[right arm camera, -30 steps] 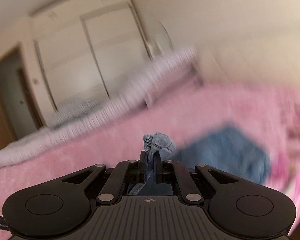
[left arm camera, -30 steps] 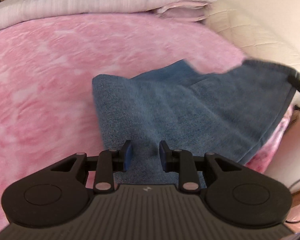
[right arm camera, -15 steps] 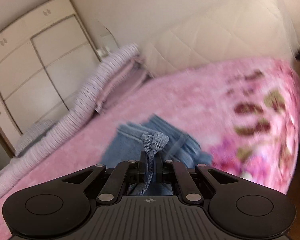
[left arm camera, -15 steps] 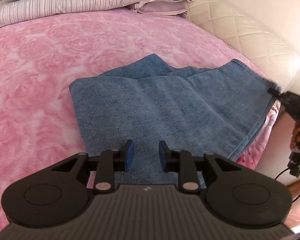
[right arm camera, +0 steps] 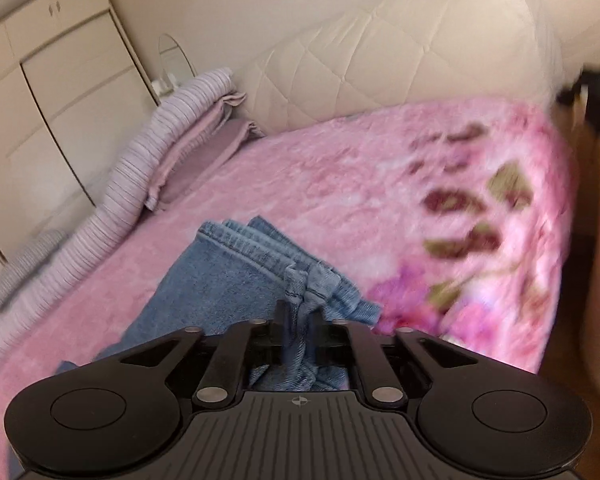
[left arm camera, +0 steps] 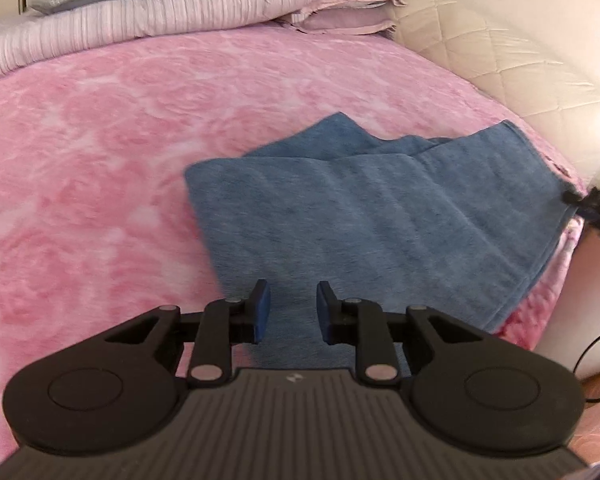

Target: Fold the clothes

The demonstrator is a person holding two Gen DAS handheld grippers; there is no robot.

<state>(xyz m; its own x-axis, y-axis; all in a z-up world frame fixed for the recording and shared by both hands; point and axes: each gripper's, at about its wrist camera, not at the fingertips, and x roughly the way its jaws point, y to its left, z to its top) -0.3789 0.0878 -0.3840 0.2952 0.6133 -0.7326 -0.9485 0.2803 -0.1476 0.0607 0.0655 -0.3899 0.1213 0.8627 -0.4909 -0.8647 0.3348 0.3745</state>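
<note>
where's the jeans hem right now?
Right wrist view: the jeans hem is pinched in the right gripper, low centre, above the pink blanket.

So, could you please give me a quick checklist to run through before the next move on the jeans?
1. Right gripper shut on a bunched hem of the jeans: ok.
2. Left gripper open, empty, over denim: ok.
3. Jeans fully on the pink blanket: not ok, one edge overhangs the side.
4. Top layer flat: not ok, ridges remain.
5. Layers aligned underneath: cannot tell.
</note>
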